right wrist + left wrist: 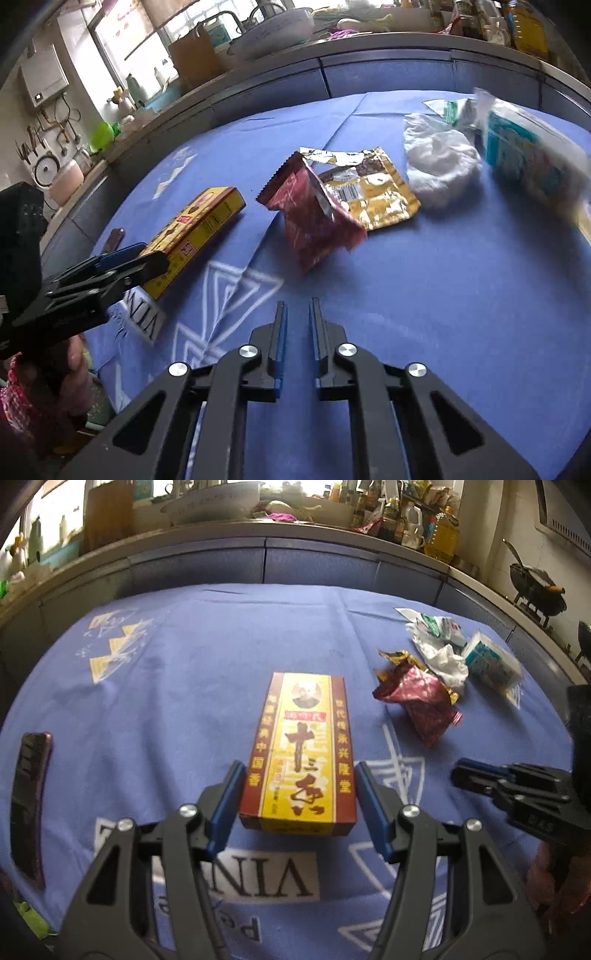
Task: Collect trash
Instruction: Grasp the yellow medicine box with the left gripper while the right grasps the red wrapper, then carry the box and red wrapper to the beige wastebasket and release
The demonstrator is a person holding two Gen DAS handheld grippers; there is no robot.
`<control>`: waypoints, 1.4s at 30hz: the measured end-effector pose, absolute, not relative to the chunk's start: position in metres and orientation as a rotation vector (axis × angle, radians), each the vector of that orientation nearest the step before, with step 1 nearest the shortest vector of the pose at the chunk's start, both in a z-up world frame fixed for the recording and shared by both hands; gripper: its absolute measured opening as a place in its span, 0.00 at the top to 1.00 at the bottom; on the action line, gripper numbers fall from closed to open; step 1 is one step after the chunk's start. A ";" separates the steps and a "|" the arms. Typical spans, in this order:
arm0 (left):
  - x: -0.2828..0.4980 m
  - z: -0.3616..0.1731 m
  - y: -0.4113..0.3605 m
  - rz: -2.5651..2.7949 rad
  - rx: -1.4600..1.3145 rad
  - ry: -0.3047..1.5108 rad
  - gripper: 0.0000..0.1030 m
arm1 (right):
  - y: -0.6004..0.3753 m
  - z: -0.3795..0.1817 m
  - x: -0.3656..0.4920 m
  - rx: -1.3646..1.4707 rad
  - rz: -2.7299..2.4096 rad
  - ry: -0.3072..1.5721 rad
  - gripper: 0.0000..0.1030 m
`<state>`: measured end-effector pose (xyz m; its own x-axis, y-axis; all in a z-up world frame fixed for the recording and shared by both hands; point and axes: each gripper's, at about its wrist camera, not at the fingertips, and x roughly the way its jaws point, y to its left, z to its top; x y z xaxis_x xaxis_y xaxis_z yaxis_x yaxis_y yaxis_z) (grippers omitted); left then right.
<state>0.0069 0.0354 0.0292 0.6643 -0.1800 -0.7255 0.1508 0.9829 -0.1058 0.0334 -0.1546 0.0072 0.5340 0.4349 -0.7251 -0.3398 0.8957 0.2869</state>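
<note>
A yellow and red spice box (301,753) lies flat on the blue cloth, also in the right wrist view (195,236). My left gripper (300,771) is open, its fingers on either side of the box's near end without touching. To the right lie a red wrapper (421,701) (314,218), a gold wrapper (373,195), a crumpled white bag (443,657) (439,162) and a teal and white packet (491,661) (524,155). My right gripper (297,306) is empty, jaws a narrow gap apart, above bare cloth short of the red wrapper.
A dark phone (27,805) lies at the cloth's left edge. A kitchen counter (258,531) with bottles, a bowl and a wok (535,587) runs behind the table. The right gripper shows in the left wrist view (509,782).
</note>
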 end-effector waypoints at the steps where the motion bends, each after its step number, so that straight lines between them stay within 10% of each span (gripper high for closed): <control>1: 0.006 0.028 0.035 -0.168 -0.027 0.820 0.43 | -0.160 0.010 0.032 0.127 0.448 0.879 0.90; 4: 0.011 0.028 0.034 -0.154 -0.042 0.829 0.36 | -0.177 0.012 0.040 0.214 0.469 0.874 0.81; 6: 0.014 0.030 0.035 -0.149 -0.051 0.816 0.32 | -0.190 0.011 0.051 0.333 0.487 0.894 0.41; 9: 0.019 0.032 0.031 -0.139 -0.037 0.794 0.29 | -0.196 0.015 0.058 0.368 0.460 0.863 0.23; 16: 0.026 0.025 0.028 -0.114 0.023 0.802 0.29 | -0.175 0.022 0.074 0.261 0.472 0.847 0.30; 20: 0.025 0.018 0.033 -0.110 0.010 0.835 0.40 | -0.154 0.015 0.088 0.198 0.518 0.891 0.74; 23: 0.019 0.016 0.033 -0.110 0.013 0.843 0.43 | -0.151 0.012 0.077 0.206 0.566 0.902 0.86; 42: -0.043 0.050 -0.177 -0.755 0.238 0.770 0.44 | -0.369 0.018 -0.089 0.538 0.161 0.717 0.87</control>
<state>-0.0432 -0.1773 0.0495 0.4750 -0.5279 -0.7040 0.6936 0.7170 -0.0698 -0.0893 -0.3692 0.0178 0.7482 0.3196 -0.5815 0.0400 0.8530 0.5204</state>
